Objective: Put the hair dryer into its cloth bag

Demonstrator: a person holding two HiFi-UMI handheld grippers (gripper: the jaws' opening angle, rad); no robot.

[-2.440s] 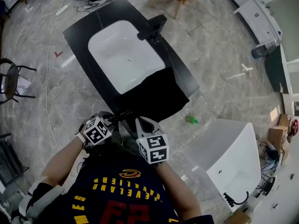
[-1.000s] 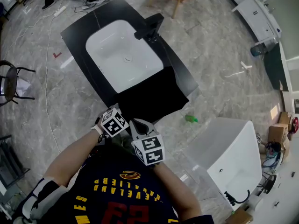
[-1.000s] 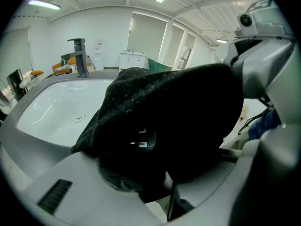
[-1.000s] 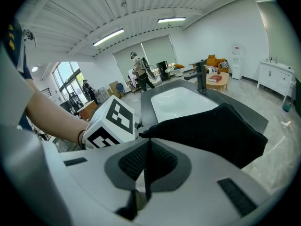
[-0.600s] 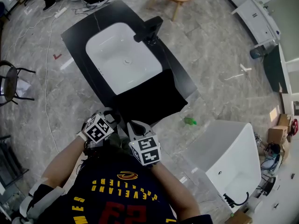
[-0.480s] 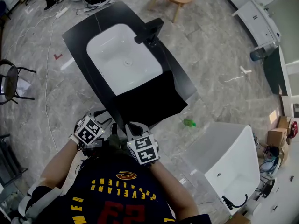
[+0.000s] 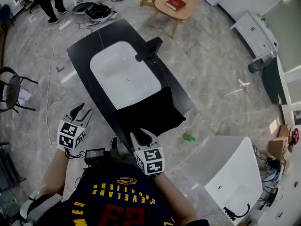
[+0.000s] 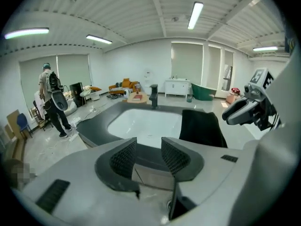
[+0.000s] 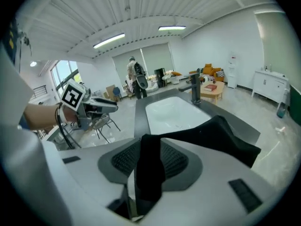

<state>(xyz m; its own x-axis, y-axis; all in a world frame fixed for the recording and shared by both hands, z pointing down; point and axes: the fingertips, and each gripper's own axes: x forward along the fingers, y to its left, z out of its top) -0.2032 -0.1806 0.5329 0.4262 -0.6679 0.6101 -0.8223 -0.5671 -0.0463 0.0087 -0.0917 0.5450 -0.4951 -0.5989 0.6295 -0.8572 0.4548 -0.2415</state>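
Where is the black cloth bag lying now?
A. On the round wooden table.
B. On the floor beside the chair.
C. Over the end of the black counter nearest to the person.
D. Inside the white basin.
C: in the head view the cloth bag drapes over the near end of the counter, just past the basin, not in it.

The plain black cloth bag (image 7: 150,112) nearly matches the glossy black stone surface (image 7: 81,55), against which the oval basin (image 7: 124,74) is stark white and the tap (image 7: 149,48) matte black. The marble floor (image 7: 211,55) is pale grey, veined. The left gripper (image 7: 83,111) and right gripper (image 7: 141,136) bear black-and-white marker cubes; their grey fingers (image 8: 175,158) are dark and cross-hatched inside.
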